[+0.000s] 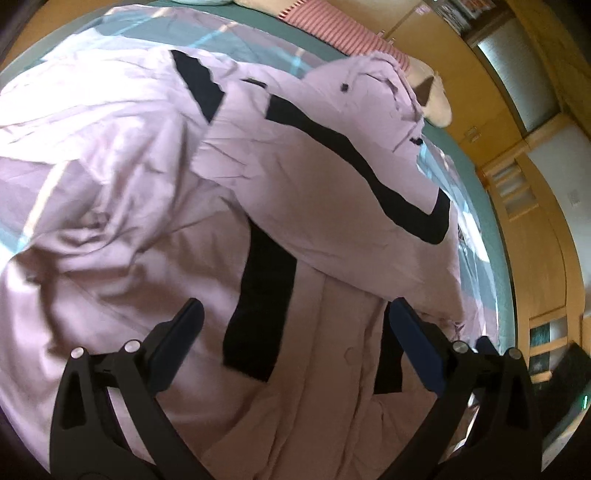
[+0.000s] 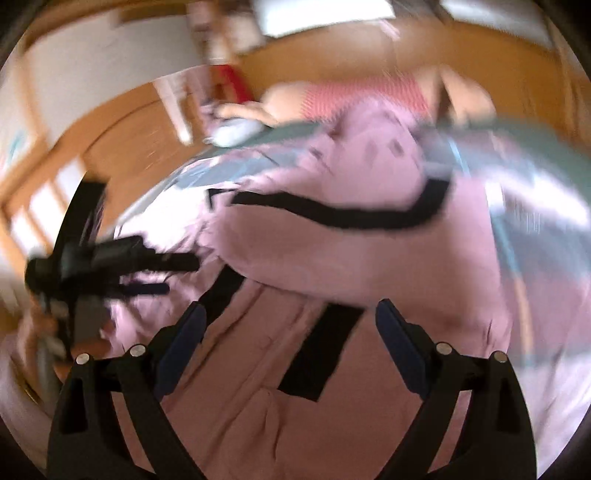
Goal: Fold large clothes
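Observation:
A large pink coat [image 1: 314, 177] with black stripes lies spread on the bed, one sleeve folded across its body. It also shows, blurred, in the right wrist view [image 2: 332, 258]. My left gripper [image 1: 295, 314] is open and empty, hovering above the coat's lower front near a black stripe [image 1: 258, 302]. My right gripper [image 2: 288, 314] is open and empty above the coat. The left gripper [image 2: 162, 273] appears blurred at the left of the right wrist view.
The bed has a teal patterned cover [image 1: 229, 33]. A red-striped pillow [image 1: 332, 26] and a cream pillow [image 1: 436, 99] lie at its head. Wooden cabinets [image 1: 535, 221] line the right side. A wooden door [image 2: 136, 147] stands beyond the bed.

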{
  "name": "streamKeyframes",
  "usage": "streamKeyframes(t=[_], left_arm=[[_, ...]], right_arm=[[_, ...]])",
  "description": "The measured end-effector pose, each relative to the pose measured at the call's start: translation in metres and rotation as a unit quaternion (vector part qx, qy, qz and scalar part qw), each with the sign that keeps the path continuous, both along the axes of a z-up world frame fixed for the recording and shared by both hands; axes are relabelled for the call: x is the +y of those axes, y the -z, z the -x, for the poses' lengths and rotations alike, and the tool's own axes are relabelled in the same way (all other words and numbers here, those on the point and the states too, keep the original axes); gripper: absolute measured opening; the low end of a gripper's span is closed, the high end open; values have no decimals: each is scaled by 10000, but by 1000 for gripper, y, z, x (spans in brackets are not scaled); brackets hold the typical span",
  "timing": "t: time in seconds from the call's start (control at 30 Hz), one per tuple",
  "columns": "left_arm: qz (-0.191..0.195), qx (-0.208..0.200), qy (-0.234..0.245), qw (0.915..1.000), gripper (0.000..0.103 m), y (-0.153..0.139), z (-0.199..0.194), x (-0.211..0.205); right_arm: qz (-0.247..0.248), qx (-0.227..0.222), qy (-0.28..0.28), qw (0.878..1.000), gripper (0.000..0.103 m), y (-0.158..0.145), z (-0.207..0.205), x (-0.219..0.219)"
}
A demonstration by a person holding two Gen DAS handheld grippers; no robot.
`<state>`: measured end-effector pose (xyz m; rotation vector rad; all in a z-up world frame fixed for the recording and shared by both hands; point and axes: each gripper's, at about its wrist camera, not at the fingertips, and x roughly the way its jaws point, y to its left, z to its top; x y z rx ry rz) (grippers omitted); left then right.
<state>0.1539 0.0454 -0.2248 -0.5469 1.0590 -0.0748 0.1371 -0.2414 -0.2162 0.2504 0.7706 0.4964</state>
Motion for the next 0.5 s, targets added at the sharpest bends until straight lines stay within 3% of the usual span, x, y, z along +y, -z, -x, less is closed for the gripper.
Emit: streamKeyframes(t=[0.1,0.27,0.37,0.5], left_arm=[[-97,110,108,9998,101,16,-19,-2],[393,89,292,9988,101,30,-50,3],[514,219,219,9982,101,47,-61,9],[511,29,135,9986,98,47,-71,7]], right_arm=[[-99,408,237,9988,93,18,-12,-9],[38,899,231,9957,93,46,-22,6],[70,1083,264,9937,93,58,-23,9],[-70,1106,283,9934,93,57,-21,4]])
